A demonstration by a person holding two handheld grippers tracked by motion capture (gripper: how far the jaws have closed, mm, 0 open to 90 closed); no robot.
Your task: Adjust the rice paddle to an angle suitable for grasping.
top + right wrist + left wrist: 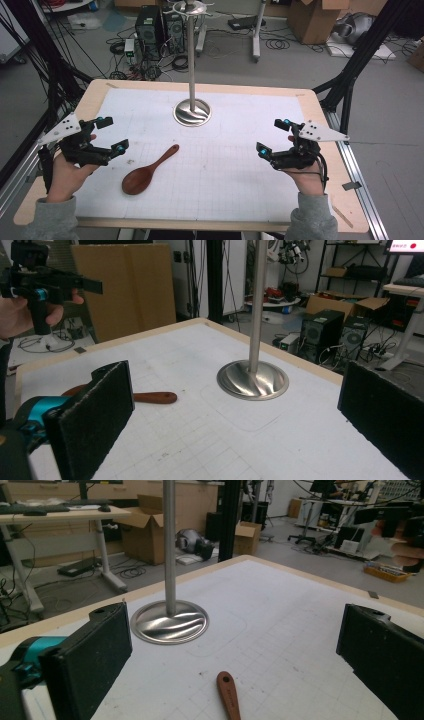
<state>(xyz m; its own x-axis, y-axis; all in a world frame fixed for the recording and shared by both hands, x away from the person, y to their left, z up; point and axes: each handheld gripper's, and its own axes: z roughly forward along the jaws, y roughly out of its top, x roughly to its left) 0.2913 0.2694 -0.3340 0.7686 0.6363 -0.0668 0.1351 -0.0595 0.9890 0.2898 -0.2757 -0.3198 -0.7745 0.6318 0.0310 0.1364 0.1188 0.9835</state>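
Spoon lies on the mat, bowl toward the person, handle angled toward the stand; left gripper, jaws wide and empty, is nearer than the equally open right gripper.

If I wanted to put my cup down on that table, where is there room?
Most of the white mat is bare. The widest free patch lies between the wooden spoon and the right gripper. The back corners beside the metal stand are free too. It is tightest between the left gripper and the spoon.
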